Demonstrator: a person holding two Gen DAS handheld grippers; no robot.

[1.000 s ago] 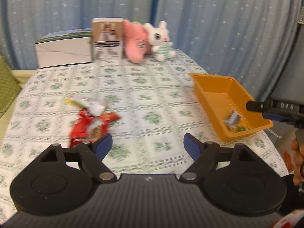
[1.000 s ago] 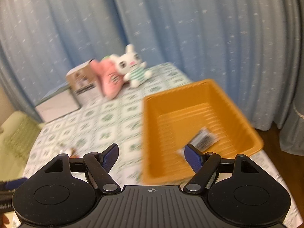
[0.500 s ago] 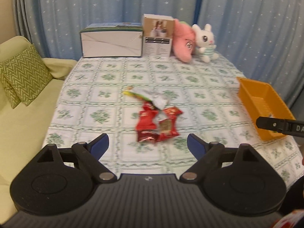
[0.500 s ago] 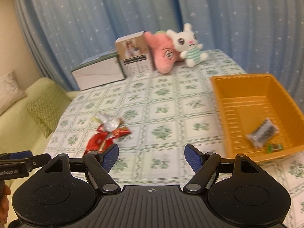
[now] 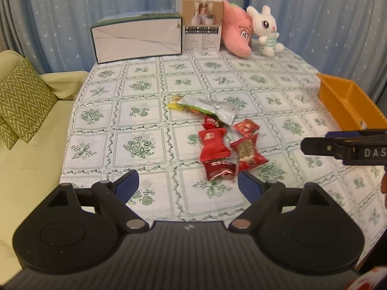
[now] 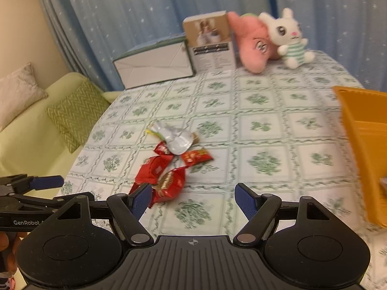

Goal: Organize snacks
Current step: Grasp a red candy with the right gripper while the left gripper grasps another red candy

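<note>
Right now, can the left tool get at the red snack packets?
Probably yes. The left tool is open and empty, the red snack packets lie just ahead on the table, uncovered; the right tool sits off to the side.

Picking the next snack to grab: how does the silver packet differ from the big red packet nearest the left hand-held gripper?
The silver packet is foil-grey with a green-yellow end; the big red packet is bright red. The silver packet lies farther up the table, crumpled and slanted; the big red packet sits nearer, puffed, overlapping a smaller red one. Both lie on the tablecloth, ungripped.
</note>
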